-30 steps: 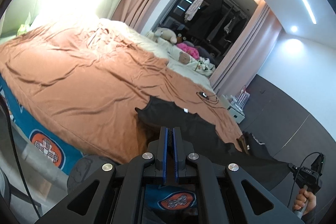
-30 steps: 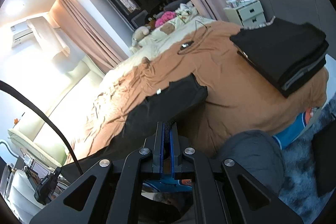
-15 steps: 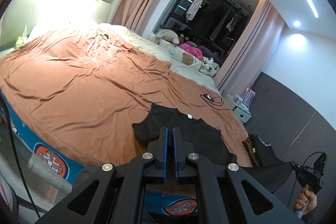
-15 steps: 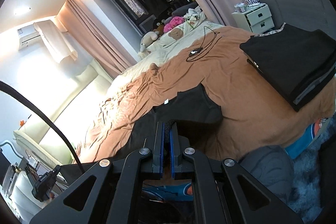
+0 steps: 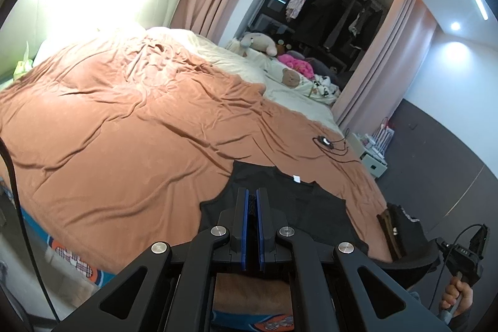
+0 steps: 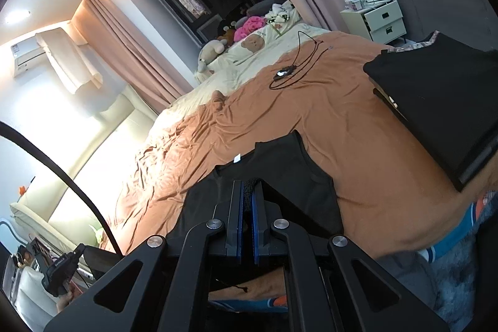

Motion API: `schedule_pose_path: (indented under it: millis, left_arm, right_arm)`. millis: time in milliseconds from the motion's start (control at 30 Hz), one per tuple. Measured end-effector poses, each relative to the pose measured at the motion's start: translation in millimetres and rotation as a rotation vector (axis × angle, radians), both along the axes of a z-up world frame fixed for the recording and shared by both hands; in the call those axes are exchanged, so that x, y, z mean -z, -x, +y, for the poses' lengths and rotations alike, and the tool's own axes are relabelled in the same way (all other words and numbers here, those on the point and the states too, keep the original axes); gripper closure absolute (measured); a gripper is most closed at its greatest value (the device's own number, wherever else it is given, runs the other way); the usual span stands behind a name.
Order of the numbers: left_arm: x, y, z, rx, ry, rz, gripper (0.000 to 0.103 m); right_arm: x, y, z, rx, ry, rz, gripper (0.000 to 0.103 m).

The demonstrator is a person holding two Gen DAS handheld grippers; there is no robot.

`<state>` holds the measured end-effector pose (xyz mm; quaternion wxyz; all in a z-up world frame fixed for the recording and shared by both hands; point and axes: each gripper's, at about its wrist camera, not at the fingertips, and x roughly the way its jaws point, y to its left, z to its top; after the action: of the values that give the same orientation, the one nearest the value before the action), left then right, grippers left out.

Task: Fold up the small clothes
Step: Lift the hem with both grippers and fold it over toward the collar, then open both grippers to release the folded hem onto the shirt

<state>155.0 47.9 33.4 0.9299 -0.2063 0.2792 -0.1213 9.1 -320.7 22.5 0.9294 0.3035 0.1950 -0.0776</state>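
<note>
A black sleeveless top [image 5: 298, 201] lies spread on the brown bedspread [image 5: 124, 129] near the bed's front edge, collar and white label toward the pillows. My left gripper [image 5: 251, 195] is shut on the top's near hem. My right gripper [image 6: 247, 189] is shut on the same hem further along; the top [image 6: 280, 170] stretches away from it over the bedspread [image 6: 342, 120]. Each hand-held gripper shows at the edge of the other's view.
A stack of folded black clothes [image 6: 442, 101] sits on the bed's right corner, also in the left wrist view [image 5: 401, 226]. A black cable with a small device [image 6: 286, 72] lies mid-bed. Soft toys and pillows [image 5: 280, 64] are at the head; a white nightstand [image 6: 379, 21] stands beyond.
Both grippers have carried the black top forward and lowered it, so it now lies flatter and further onto the bedspread. Both stay shut on the hem.
</note>
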Motion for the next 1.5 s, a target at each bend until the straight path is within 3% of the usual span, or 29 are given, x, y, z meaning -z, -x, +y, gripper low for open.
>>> schedule_pose_path:
  millis: [600, 1500]
  left_arm:
    - [28, -125, -30, -0.005, -0.075, 0.155, 0.098]
    - [113, -294, -63, 0.009, -0.190, 0.404, 0.098]
  right_arm:
    - [3, -111, -42, 0.002, -0.025, 0.098, 0.102]
    - [39, -258, -95, 0.006, -0.053, 0.311, 0.102]
